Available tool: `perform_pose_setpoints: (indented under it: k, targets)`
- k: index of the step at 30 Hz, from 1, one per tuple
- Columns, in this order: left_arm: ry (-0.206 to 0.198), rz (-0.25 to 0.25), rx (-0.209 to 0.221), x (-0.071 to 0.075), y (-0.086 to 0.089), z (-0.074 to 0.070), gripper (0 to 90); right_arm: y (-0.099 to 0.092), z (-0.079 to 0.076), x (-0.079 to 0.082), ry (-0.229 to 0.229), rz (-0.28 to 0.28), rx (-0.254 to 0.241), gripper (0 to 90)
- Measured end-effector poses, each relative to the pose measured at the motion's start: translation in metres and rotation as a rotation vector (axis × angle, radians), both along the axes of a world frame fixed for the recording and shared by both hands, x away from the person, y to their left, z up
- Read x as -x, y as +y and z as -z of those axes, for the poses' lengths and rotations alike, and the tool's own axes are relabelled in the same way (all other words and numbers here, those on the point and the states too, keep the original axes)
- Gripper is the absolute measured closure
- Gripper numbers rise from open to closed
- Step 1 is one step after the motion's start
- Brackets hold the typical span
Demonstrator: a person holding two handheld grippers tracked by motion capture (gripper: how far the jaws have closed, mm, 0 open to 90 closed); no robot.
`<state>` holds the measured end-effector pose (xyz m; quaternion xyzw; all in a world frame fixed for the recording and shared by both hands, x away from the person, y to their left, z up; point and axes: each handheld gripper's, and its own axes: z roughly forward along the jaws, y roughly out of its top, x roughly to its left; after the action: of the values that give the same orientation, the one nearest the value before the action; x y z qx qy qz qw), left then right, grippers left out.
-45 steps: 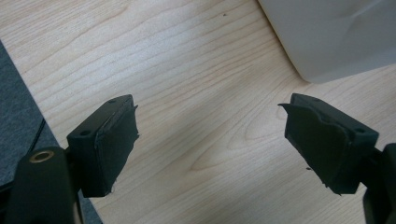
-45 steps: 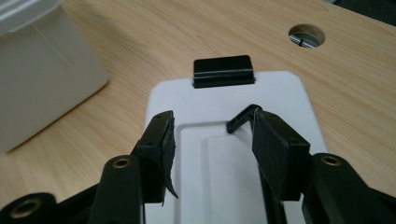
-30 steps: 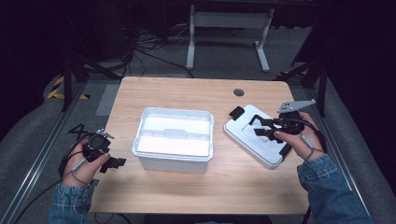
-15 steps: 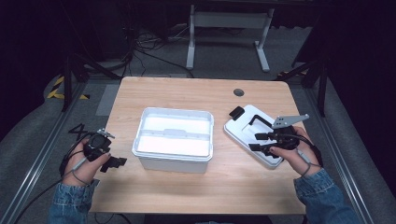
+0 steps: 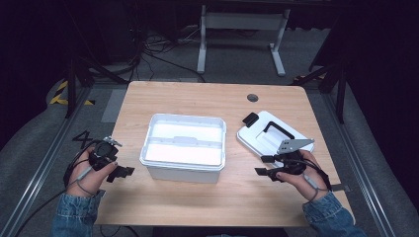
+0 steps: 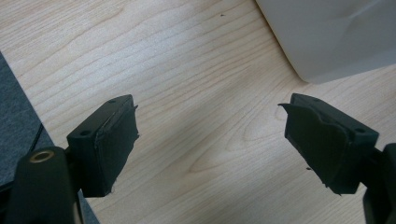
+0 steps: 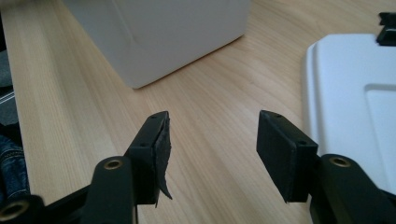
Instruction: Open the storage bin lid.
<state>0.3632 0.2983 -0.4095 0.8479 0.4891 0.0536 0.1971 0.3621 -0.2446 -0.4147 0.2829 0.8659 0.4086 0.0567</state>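
Hovering low over bare wood, the right gripper (image 5: 267, 166) has its jaws spread with nothing between them; in the right gripper view (image 7: 212, 144) the gap between the pads shows just plain table grain. Just to its far side lies the white lid (image 5: 269, 136), flat on the table (image 5: 197, 98), with a black handle (image 5: 276, 129) on top and a black latch (image 5: 250, 119) at its far corner. The gripper is at the lid's near edge, and in the right gripper view the lid (image 7: 345, 93) sits just beside the right-hand pad without touching it.

The left gripper (image 5: 122, 173) is also spread wide and empty, held at the table's near left corner; in the left gripper view (image 6: 210, 140) only wood lies between its pads. The open white bin (image 5: 184, 147) stands in the middle of the table, between the two grippers, its corner (image 6: 327, 42) close to the left one.
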Motion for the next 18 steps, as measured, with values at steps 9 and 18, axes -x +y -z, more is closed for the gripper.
perform_pose_setpoints:
  k: [9,18]
  targets:
    - [-0.002,0.002,-0.002,0.000,0.000,0.000,17.8,0.007,0.022,0.009,0.009,-0.012,0.008,46.0]
    - [0.001,0.004,-0.003,-0.001,0.000,0.002,17.8,0.010,0.040,0.013,-0.003,-0.012,0.036,46.4]
